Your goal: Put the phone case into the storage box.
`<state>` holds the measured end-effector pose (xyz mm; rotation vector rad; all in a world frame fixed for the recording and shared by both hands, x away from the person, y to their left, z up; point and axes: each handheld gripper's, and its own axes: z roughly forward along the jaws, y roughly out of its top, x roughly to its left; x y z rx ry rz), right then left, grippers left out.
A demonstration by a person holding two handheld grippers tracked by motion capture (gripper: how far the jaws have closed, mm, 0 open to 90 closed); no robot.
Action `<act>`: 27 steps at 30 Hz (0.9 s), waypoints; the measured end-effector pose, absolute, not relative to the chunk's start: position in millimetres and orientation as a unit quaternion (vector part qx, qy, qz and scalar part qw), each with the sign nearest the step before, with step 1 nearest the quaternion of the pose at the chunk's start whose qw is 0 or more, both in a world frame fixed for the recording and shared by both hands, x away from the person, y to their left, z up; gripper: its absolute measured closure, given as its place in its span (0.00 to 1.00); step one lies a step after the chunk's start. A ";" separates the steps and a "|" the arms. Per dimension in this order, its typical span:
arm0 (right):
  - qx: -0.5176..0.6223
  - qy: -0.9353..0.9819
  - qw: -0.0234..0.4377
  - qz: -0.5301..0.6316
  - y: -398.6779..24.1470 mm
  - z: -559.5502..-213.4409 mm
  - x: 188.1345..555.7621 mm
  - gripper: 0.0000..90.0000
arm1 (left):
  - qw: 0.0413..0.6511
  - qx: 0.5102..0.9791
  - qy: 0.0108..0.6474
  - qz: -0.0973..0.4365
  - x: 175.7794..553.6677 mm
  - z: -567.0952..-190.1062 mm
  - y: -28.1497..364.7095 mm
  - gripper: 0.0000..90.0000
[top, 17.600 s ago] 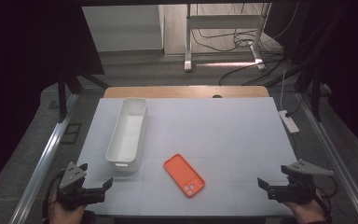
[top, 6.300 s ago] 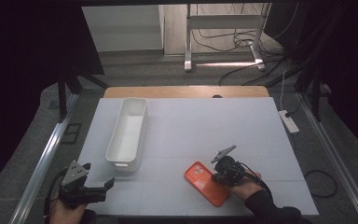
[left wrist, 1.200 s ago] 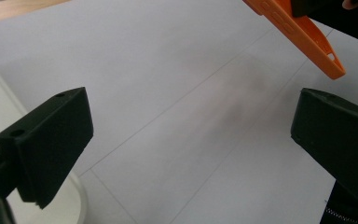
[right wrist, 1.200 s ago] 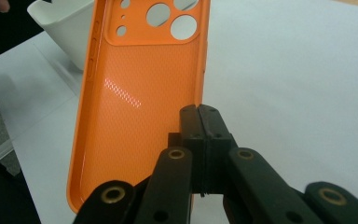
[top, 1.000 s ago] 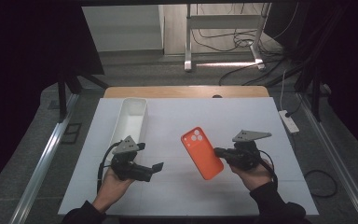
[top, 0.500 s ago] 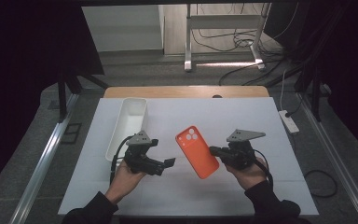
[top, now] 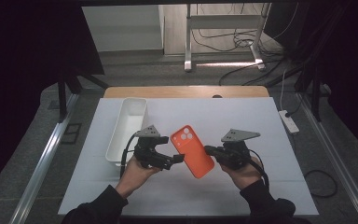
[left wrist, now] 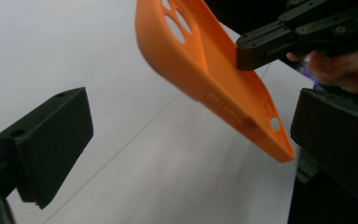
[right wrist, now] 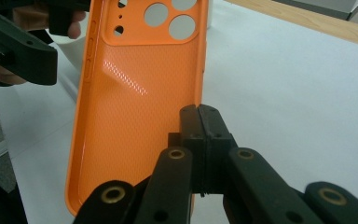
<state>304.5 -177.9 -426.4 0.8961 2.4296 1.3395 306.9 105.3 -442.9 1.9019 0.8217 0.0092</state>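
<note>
Pinched only on the case's (top: 192, 150) thin rim, the right gripper (top: 209, 150) could let it swivel free if the left gripper's (left wrist: 191, 140) spread jaws knock it while closing.

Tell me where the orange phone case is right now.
In the high view, the orange silicone phone case is held above the white table near its middle, pinched by the right tool, with the open left tool closing in and the white rectangular bin to its left.
</note>
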 end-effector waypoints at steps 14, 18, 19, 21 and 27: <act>0.298 0.826 0.114 0.465 -168.6 -425.9 302.0 0.99 | 0.508 0.791 0.342 -0.022 314.5 -443.2 94.2 0.16; 0.295 0.826 0.114 0.467 -166.7 -425.6 301.0 0.99 | 0.511 0.787 0.343 -0.035 315.9 -443.9 94.2 0.28; 0.295 0.826 0.113 0.467 -166.4 -425.7 300.8 0.99 | 0.513 0.786 0.343 -0.038 316.1 -444.1 94.3 0.31; 0.294 0.826 0.114 0.468 -166.1 -426.0 300.5 0.99 | 0.512 0.786 0.342 -0.043 316.2 -444.4 94.3 0.39; 0.292 0.823 0.117 0.472 -166.4 -425.9 299.6 0.99 | 0.511 0.783 0.350 -0.061 316.1 -445.5 95.6 0.56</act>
